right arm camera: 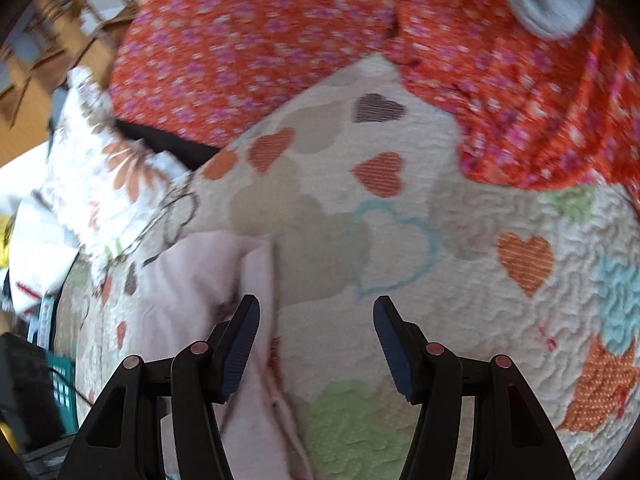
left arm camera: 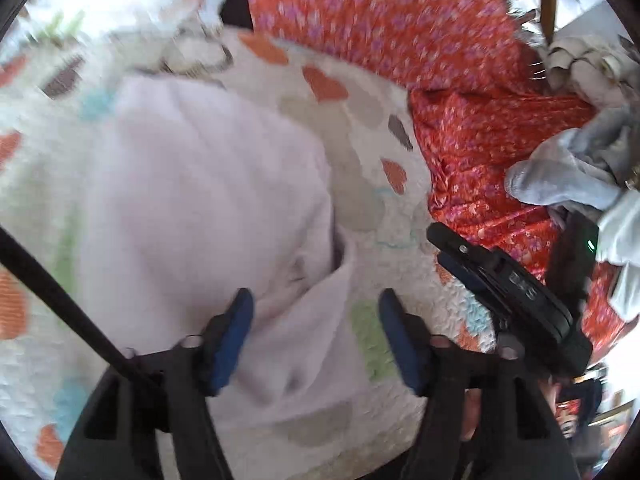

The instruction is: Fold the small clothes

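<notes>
A pale pink small garment [left arm camera: 200, 200] lies bunched on a white quilt with coloured hearts [left arm camera: 360, 120]. My left gripper [left arm camera: 316, 340] is open just above its near edge, with cloth lying between the blue pads. The right gripper shows at the right of the left wrist view [left arm camera: 500, 280]. In the right wrist view, my right gripper [right arm camera: 316, 340] is open over the quilt [right arm camera: 440, 300], and the pink garment [right arm camera: 208, 300] lies by its left finger [right arm camera: 240, 340], not gripped.
An orange floral cloth [left arm camera: 400, 20] covers the far side of the quilt, also in the right wrist view [right arm camera: 280, 40]. Grey clothes [left arm camera: 568, 172] are piled at the right. A white flowered cloth [right arm camera: 100, 180] and a teal basket [right arm camera: 64, 392] sit at the left.
</notes>
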Demonstrator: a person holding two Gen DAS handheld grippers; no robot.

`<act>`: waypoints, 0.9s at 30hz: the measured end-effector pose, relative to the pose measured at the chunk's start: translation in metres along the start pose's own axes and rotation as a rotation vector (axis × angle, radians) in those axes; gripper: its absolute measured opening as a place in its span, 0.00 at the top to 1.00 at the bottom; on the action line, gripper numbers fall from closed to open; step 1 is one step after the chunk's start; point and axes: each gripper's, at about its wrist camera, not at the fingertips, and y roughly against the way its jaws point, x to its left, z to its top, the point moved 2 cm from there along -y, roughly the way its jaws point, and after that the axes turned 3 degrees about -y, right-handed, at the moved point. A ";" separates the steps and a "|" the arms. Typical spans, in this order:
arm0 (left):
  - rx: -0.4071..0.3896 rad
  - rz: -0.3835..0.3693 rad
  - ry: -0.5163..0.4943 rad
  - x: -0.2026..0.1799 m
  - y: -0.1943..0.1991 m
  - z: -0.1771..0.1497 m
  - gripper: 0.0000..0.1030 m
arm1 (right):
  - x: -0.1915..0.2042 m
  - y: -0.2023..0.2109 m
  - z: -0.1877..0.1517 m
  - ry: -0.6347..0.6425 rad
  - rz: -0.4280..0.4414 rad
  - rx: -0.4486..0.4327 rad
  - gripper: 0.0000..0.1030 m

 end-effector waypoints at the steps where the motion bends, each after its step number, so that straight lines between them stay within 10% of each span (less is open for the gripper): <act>1: -0.028 0.046 -0.019 0.005 0.011 -0.004 0.30 | 0.007 -0.001 -0.002 0.020 0.016 0.003 0.38; 5: -0.050 0.186 -0.014 0.036 0.027 -0.015 0.29 | 0.034 -0.003 -0.015 0.096 0.108 0.018 0.38; 13: -0.047 0.197 0.130 0.084 0.035 -0.034 0.29 | 0.088 -0.016 -0.053 0.256 0.285 0.098 0.38; 16: -0.048 0.191 0.138 0.084 0.033 -0.037 0.29 | 0.096 -0.037 -0.072 0.309 0.207 0.181 0.49; 18: -0.046 0.183 0.144 0.084 0.030 -0.037 0.29 | 0.090 -0.049 -0.082 0.346 0.088 0.238 0.86; 20: -0.046 0.178 0.146 0.084 0.028 -0.037 0.29 | 0.074 -0.051 -0.085 0.332 0.015 0.279 0.95; 27: -0.050 0.157 0.137 0.091 0.028 -0.038 0.29 | 0.015 -0.047 -0.108 0.331 -0.095 0.406 0.99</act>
